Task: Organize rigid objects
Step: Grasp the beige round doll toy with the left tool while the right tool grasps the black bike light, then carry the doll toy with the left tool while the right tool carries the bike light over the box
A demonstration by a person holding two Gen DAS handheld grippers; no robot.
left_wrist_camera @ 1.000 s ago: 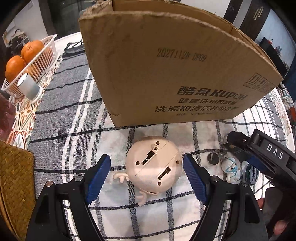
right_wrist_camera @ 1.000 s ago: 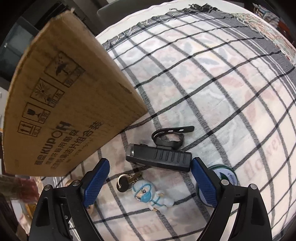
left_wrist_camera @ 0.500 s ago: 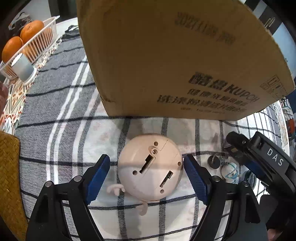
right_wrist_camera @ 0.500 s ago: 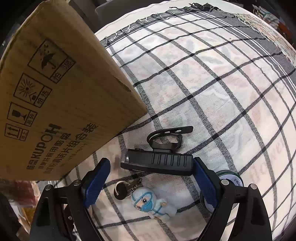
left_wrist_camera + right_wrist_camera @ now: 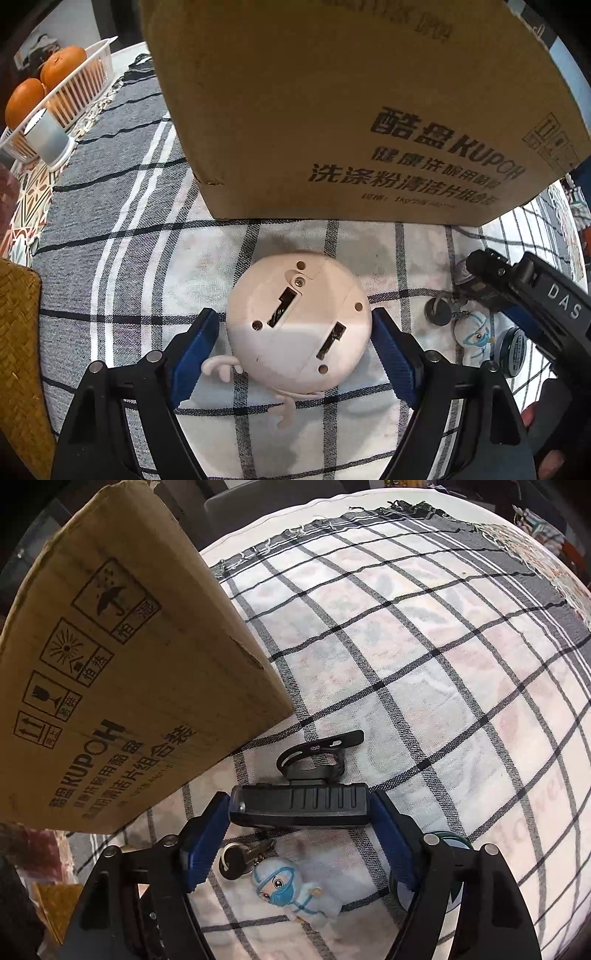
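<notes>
The left gripper stands wide around a round cream plastic toy with small arms, which lies on the checked black-and-white tablecloth; the right blue pad looks to touch the toy's side, while the left pad shows a narrow gap, so it has no firm hold. Just beyond the toy stands a brown cardboard box printed with KUPOH. At far left a white slatted basket holds oranges. The right gripper has both blue pads pressed against the ends of a black ribbed bicycle light with a strap mount. Nearer lie a black-headed key and a small masked figure in a pale blue suit.
</notes>
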